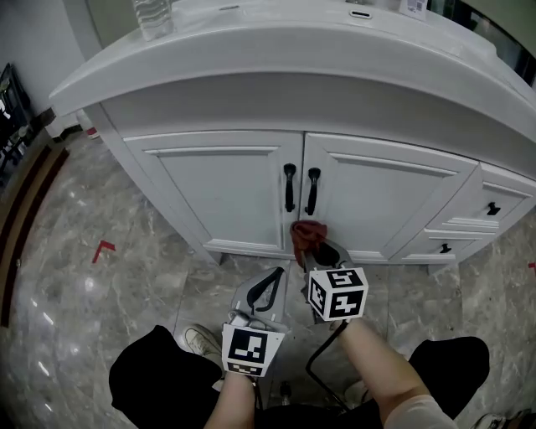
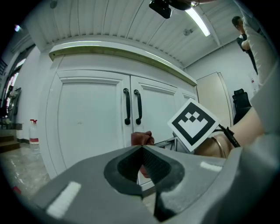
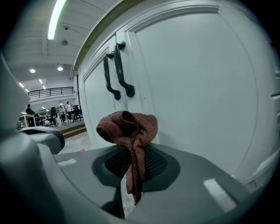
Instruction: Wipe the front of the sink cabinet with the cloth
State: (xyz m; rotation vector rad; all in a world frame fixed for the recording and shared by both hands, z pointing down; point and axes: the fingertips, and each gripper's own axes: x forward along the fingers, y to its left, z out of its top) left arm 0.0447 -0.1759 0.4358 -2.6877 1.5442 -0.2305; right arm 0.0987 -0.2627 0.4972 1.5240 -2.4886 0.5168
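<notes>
We find no word, brand or number that can be read anywhere on the white sink cabinet (image 1: pixel 226 180) or on the marble floor (image 1: pixel 109 293) below it. The left cube (image 1: pixel 251 350) on the left gripper (image 1: pixel 277 272) and the right cube (image 1: pixel 337 293) on the right gripper (image 1: pixel 311 245) carry only black-and-white square marker patterns, no lettering. A small white tag (image 1: pixel 414 7) at the back of the countertop (image 1: pixel 276 50) and the label of a red-capped bottle (image 2: pixel 33 132) by the wall are too small for us to read.
</notes>
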